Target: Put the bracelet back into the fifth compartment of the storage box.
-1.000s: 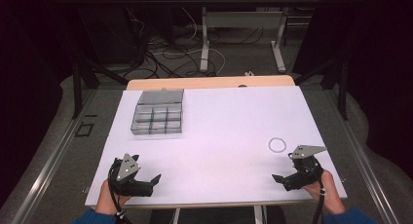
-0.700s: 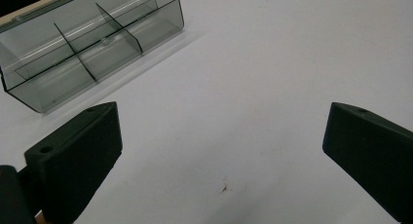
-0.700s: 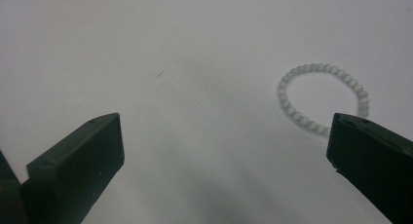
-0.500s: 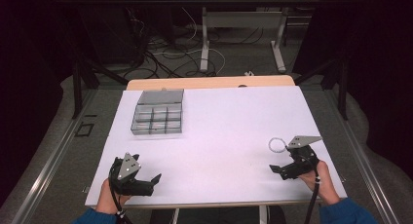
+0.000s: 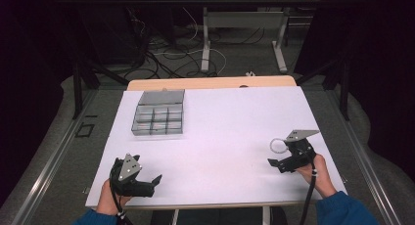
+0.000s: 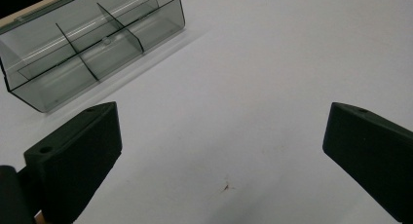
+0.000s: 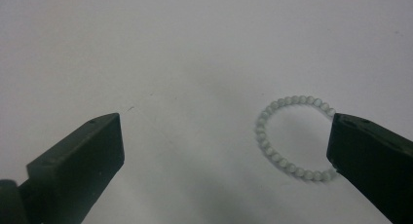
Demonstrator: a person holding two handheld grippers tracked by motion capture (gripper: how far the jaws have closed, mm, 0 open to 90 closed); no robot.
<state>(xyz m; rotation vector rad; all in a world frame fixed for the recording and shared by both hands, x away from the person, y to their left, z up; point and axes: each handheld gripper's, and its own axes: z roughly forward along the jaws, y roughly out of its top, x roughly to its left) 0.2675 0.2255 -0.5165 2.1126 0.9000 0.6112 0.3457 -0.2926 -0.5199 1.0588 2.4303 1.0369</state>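
Note:
A small ring of pale beads, a bracelet (image 7: 292,136), lies flat on the white table (image 5: 230,127). In the high view the bracelet (image 5: 277,146) sits at the right, just ahead of my right gripper (image 5: 280,159). In the right gripper view that gripper (image 7: 224,119) is open, and the bracelet lies by its right jaw, which hides part of the ring's edge. My left gripper (image 5: 152,182) rests near the front left edge of the table. In its own view the left gripper (image 6: 221,117) is open over bare table.
A clear plastic box (image 5: 159,118) with several compartments and its lid folded back stands at the back left of the table; the same box (image 6: 92,44) shows ahead of the left gripper. Cables and table legs lie on the floor beyond the far edge.
My right gripper has moved forward and a little left, up to the bracelet. The left gripper and the box have stayed put.

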